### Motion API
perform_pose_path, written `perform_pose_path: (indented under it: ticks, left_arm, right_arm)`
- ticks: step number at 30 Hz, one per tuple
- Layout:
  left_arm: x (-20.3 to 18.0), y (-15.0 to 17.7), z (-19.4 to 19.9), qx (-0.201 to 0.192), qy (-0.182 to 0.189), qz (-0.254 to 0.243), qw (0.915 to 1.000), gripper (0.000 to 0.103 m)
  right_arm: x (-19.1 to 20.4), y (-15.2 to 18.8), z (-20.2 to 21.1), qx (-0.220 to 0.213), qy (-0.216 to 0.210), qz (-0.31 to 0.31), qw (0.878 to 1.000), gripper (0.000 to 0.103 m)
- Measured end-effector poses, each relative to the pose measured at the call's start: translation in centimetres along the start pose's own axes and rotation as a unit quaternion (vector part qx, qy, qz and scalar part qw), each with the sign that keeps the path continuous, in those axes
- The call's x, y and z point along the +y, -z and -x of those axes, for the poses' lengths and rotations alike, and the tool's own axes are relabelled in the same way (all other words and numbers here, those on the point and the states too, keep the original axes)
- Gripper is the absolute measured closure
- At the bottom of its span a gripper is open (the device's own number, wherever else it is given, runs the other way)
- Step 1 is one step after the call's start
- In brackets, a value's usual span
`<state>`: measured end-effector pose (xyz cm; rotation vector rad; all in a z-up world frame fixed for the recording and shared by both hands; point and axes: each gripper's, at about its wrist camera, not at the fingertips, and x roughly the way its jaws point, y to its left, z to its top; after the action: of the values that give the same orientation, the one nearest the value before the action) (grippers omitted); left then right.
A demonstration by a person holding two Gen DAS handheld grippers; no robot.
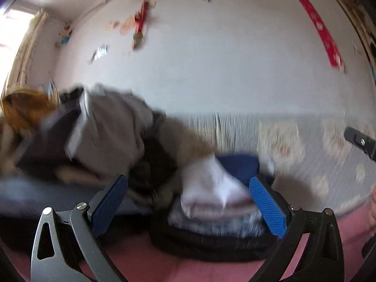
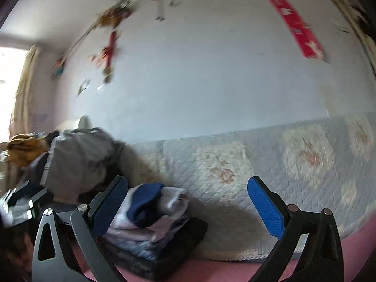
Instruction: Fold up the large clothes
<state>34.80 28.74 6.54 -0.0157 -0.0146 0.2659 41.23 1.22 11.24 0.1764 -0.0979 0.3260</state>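
A stack of folded clothes [image 1: 211,206], white and navy on top of patterned and black pieces, lies on the pink bed sheet [image 1: 152,265]. My left gripper [image 1: 188,179] is open wide, its blue pads either side of the stack without pressing on it. In the right wrist view the same stack [image 2: 152,216] sits low and left, partly behind one finger. My right gripper [image 2: 188,180] is open with only the quilt behind it. A dark gripper part [image 1: 359,141] shows at the right edge of the left wrist view. Both views are blurred.
A heap of unfolded clothes, mostly a grey garment [image 1: 105,129] [image 2: 80,155] with an orange one [image 1: 23,110] behind, rises at the left. A pale floral quilt [image 1: 305,159] [image 2: 258,169] stretches along the white wall. A bright window is at far left.
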Motion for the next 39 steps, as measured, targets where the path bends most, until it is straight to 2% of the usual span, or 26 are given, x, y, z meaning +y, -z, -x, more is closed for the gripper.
perform_pose_path:
  ticks: [2, 3, 4, 6, 8, 10, 16, 23, 28, 39]
  left_arm:
    - [-0.3, 2.9, -1.7, 0.043, -0.004, 0.008, 0.9990, 0.000]
    - [-0.7, 3.3, -2.7, 0.073, -0.009, -0.009, 0.9972, 0.000]
    - [-0.8, 3.1, -2.9, 0.076, -0.008, -0.011, 0.9970, 0.000]
    - [-0.3, 2.9, -2.1, 0.042, -0.001, 0.000, 0.9991, 0.000]
    - [-0.2, 3.1, -1.7, 0.035, -0.011, 0.000, 0.9993, 0.000]
    - [-0.3, 3.0, -1.4, 0.026, -0.010, -0.002, 0.9996, 0.000]
    - [-0.7, 2.9, -0.7, 0.012, -0.017, -0.008, 0.9997, 0.000]
    - [-0.2, 2.8, -0.7, 0.013, -0.028, 0.005, 0.9995, 0.000]
    - [-0.4, 2.9, -1.1, 0.021, -0.025, -0.003, 0.9995, 0.000]
    - [-1.7, 2.8, -0.2, -0.001, -0.025, -0.031, 0.9992, 0.000]
  right_arm:
    - [-0.1, 2.8, -2.3, 0.031, -0.013, -0.014, 0.999, 0.000]
    - [-0.2, 4.1, -3.3, 0.051, -0.024, -0.029, 0.998, 0.000]
    - [-0.1, 5.3, -3.9, 0.062, -0.028, -0.042, 0.997, 0.000]
    - [0.6, 7.4, -4.7, 0.079, -0.017, -0.045, 0.996, 0.000]
    - [2.1, 8.6, -5.5, 0.102, -0.023, 0.004, 0.995, 0.000]
    - [3.8, 9.4, -5.3, 0.094, -0.007, 0.058, 0.994, 0.000]
    - [6.1, 10.0, -4.7, 0.083, 0.009, 0.114, 0.990, 0.000]
    - [5.5, 9.9, -4.7, 0.084, 0.014, 0.103, 0.991, 0.000]
    - [5.3, 9.9, -4.6, 0.083, 0.015, 0.101, 0.991, 0.000]
    - [5.2, 9.8, -4.4, 0.086, 0.009, 0.101, 0.991, 0.000]
